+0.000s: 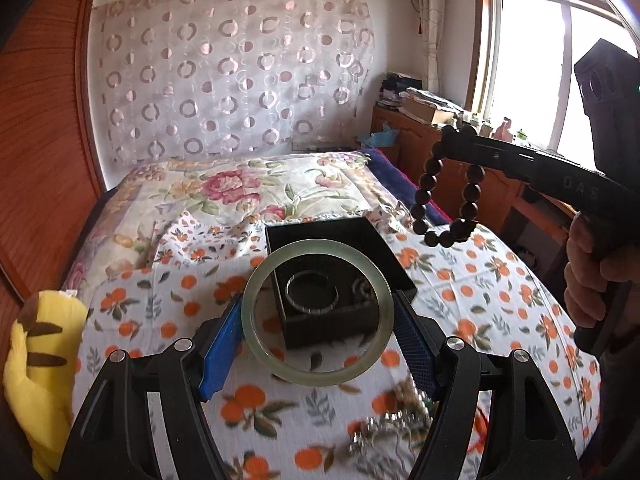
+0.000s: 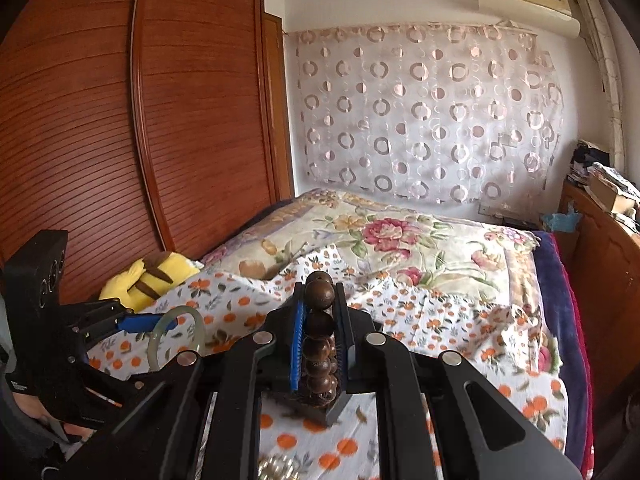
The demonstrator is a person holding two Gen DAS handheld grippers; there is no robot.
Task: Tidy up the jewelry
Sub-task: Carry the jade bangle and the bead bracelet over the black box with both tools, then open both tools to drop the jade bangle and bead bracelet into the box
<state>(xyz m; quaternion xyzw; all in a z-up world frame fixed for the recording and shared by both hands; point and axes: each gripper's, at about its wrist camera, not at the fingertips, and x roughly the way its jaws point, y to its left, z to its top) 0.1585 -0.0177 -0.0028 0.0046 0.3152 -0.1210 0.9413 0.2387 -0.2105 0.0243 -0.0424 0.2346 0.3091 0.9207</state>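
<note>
Left gripper: blue pads closing on a pale green jade bangle, holding it upright by its two sides, above the bed.
Right gripper: clamping a dark wooden bead bracelet; in the left wrist view the loop is hanging off the fingertips, in the air to the right of the box.
Black box: lying open on the orange-print sheet, just beyond the bangle; a ring-shaped bracelet is sitting inside, other pieces beside it too blurred to name.
Loose jewelry: metal pile lying on the sheet below the left gripper, blurred.
Yellow plush toy: lying at the bed's left edge.
Right hand: gripping the right gripper's handle.
</note>
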